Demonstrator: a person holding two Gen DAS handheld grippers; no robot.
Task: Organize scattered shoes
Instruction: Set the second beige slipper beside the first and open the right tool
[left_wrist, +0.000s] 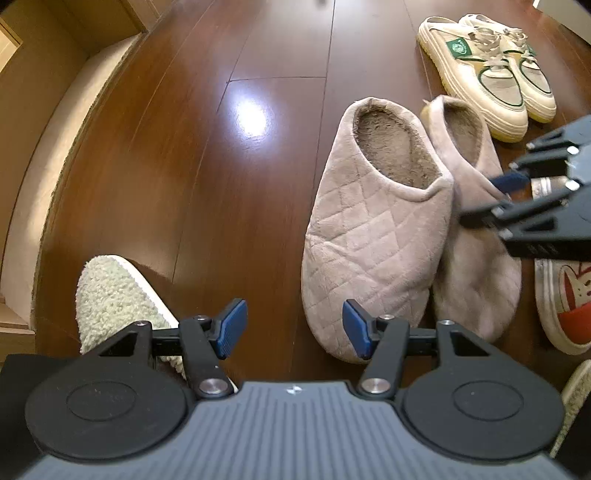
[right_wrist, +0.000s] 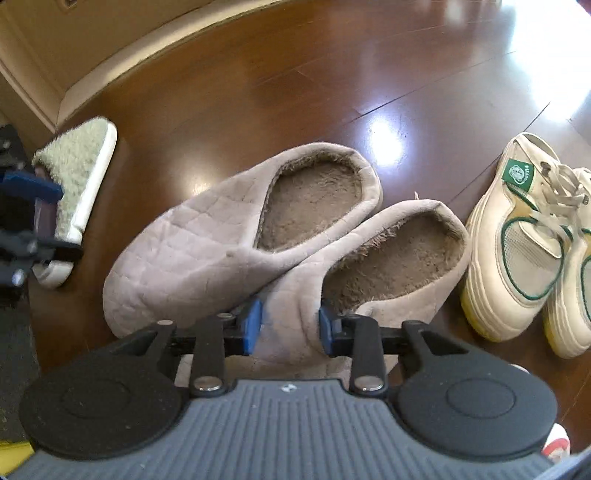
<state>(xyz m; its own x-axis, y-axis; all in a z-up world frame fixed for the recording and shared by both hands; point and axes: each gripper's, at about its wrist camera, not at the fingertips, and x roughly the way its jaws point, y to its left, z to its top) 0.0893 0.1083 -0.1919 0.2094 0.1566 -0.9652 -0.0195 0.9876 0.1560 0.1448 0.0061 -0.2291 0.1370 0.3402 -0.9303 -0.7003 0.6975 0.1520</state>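
Two pinkish-beige quilted slippers lie side by side on the dark wooden floor, the left slipper (left_wrist: 369, 236) (right_wrist: 177, 266) leaning on the right slipper (left_wrist: 476, 280) (right_wrist: 399, 258). My right gripper (right_wrist: 290, 326) (left_wrist: 487, 201) is shut on the right slipper, its blue pads pinching the fabric upper beside the foot opening. My left gripper (left_wrist: 294, 328) hangs open over bare floor, with nothing between its fingers. It sits between the left slipper's toe and a fluffy white slipper (left_wrist: 110, 295) (right_wrist: 81, 166).
A pair of cream sneakers with green trim (left_wrist: 491, 81) (right_wrist: 524, 251) stands just past the slippers. A white shoe with a red print (left_wrist: 565, 306) lies at the right edge. A beige baseboard and step (left_wrist: 55, 147) run along the left.
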